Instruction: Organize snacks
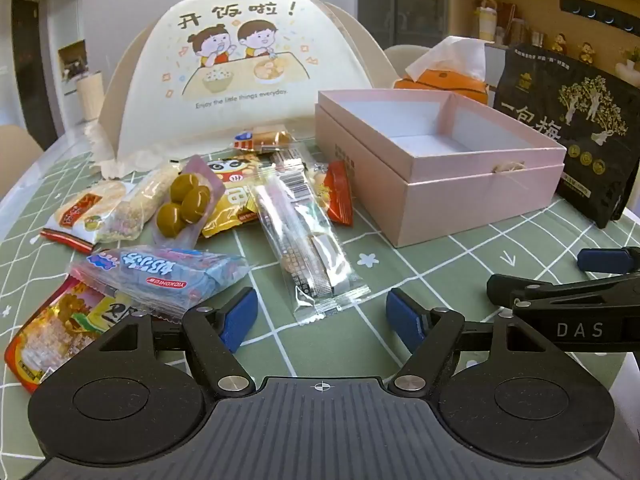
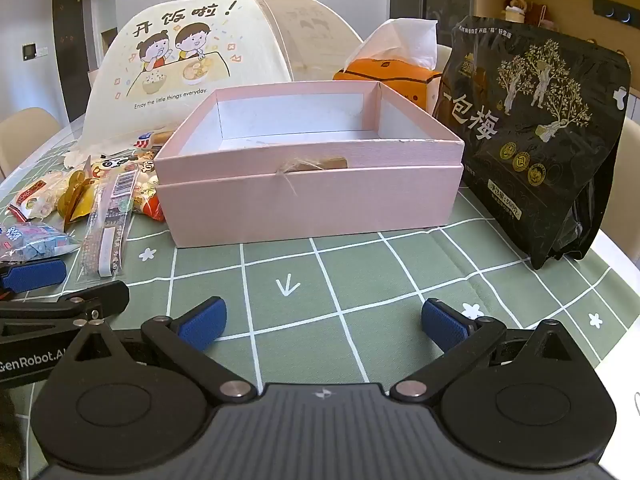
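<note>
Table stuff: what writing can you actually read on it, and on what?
"开饭啦!" and "Enjoy the little things everyday." on the food cover
"一包梅" on the black bag
"DAS" on the right gripper
"GenRobot.AI" on the left gripper
"YIOKOKHOIY", seen upside down, on the blue packet
Box side print, barcodes and other wrappers: too small or blurred.

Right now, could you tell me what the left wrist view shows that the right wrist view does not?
Only the left wrist view shows the packet of green plums and the orange-red packet at the near left. Only the right wrist view shows the whole black plum bag and the pink box's front face. Both show the pink box, the clear long wrapper and the open grippers.
</note>
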Action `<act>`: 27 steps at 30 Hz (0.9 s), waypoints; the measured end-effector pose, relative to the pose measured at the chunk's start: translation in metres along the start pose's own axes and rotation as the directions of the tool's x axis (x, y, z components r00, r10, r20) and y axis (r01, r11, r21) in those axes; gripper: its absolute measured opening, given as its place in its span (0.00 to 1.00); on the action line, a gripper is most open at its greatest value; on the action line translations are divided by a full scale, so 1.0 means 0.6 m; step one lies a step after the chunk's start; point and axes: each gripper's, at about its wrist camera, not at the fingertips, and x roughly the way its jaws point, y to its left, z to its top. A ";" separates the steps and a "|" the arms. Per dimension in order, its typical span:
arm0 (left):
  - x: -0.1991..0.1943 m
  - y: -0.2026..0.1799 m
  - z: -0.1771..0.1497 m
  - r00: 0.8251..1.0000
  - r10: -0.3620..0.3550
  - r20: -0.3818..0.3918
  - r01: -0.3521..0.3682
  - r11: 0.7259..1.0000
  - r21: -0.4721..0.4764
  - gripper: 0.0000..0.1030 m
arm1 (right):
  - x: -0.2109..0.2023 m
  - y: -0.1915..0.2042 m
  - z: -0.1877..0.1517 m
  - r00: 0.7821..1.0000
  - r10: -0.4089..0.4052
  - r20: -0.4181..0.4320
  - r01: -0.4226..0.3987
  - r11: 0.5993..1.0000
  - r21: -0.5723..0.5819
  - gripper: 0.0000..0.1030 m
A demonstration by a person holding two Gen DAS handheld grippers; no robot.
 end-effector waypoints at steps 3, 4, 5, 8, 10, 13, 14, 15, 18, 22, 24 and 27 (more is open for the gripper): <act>0.000 0.001 0.000 1.000 -0.008 0.002 0.008 1.000 -0.011 0.76 | 0.000 0.000 0.000 1.000 -0.001 0.000 0.001 1.000 -0.002 1.00; -0.001 0.001 0.000 1.000 -0.008 0.002 0.008 1.000 -0.011 0.75 | 0.000 0.000 0.000 1.000 -0.001 0.000 0.001 1.000 -0.002 1.00; -0.001 0.000 0.000 1.000 -0.008 0.002 0.009 1.000 -0.011 0.75 | 0.000 0.000 0.000 1.000 -0.001 0.000 0.001 1.000 -0.002 1.00; -0.001 -0.002 0.001 1.000 -0.009 0.003 0.009 1.000 -0.011 0.75 | 0.000 0.000 0.000 1.000 -0.001 0.000 0.001 1.000 -0.002 1.00; -0.001 -0.004 0.001 1.000 -0.010 0.003 0.010 1.000 -0.012 0.75 | 0.000 0.000 -0.001 1.000 -0.001 0.001 0.001 1.000 -0.002 1.00; 0.000 0.001 0.000 1.000 -0.011 0.002 0.011 1.000 -0.015 0.75 | -0.001 0.000 -0.001 1.000 0.001 0.002 -0.001 1.000 -0.001 1.00; 0.000 0.001 0.000 1.000 -0.011 0.002 0.011 1.000 -0.015 0.75 | -0.001 -0.001 -0.001 1.000 0.003 0.002 -0.003 1.000 -0.004 1.00; 0.000 0.002 0.000 1.000 -0.012 0.002 0.012 1.000 -0.016 0.75 | -0.001 -0.001 -0.001 1.000 0.004 0.001 -0.004 1.000 -0.005 1.00; 0.000 0.002 0.000 1.000 -0.012 0.003 0.012 1.000 -0.017 0.75 | -0.001 0.000 -0.001 1.000 0.003 0.001 -0.003 1.000 -0.006 1.00; 0.000 0.002 0.000 1.000 -0.013 0.003 0.013 1.000 -0.017 0.75 | -0.001 0.000 -0.001 1.000 0.004 0.001 -0.004 1.000 -0.006 1.00; 0.000 0.002 0.000 1.000 -0.013 0.003 0.013 1.000 -0.017 0.75 | -0.001 0.000 -0.001 1.000 0.004 0.001 -0.004 1.000 -0.006 1.00; 0.000 0.002 0.000 1.000 -0.013 0.003 0.013 1.000 -0.017 0.75 | 0.000 0.000 -0.001 1.000 0.004 0.001 -0.004 1.000 -0.006 1.00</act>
